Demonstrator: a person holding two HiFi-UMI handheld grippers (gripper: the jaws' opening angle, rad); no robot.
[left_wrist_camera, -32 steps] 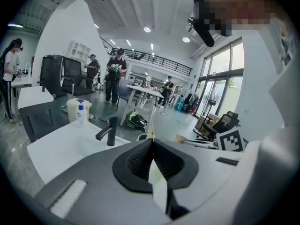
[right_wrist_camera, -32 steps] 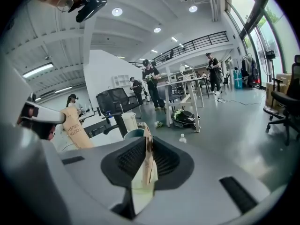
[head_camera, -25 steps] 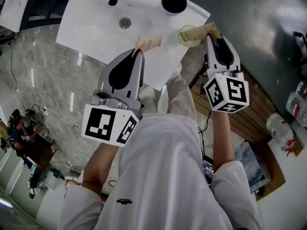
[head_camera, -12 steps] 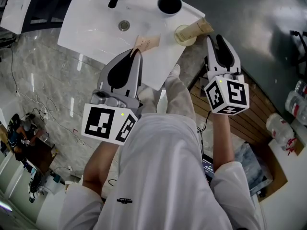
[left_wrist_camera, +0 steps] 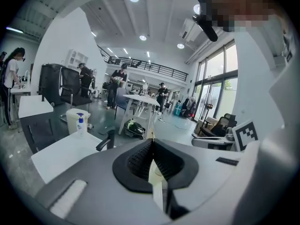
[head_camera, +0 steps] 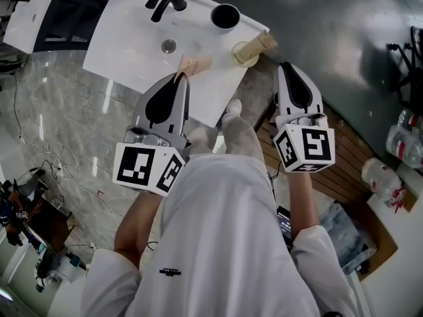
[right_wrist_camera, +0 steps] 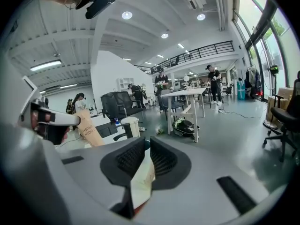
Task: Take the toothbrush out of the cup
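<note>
So the left hand-held gripper [head_camera: 178,76] is clamped shut on the brown paper toothbrush packet [head_camera: 193,63], which is out of the cup and sticks out past the jaw tips over the white sink [head_camera: 132,38]. The paper cup [head_camera: 248,49] lies on its side at the sink's edge, near a black mug [head_camera: 225,16]. The right hand-held gripper [head_camera: 283,68] sits just clear of the cup with its jaws closing. Something pale shows low in the gap, can't tell what.
</note>
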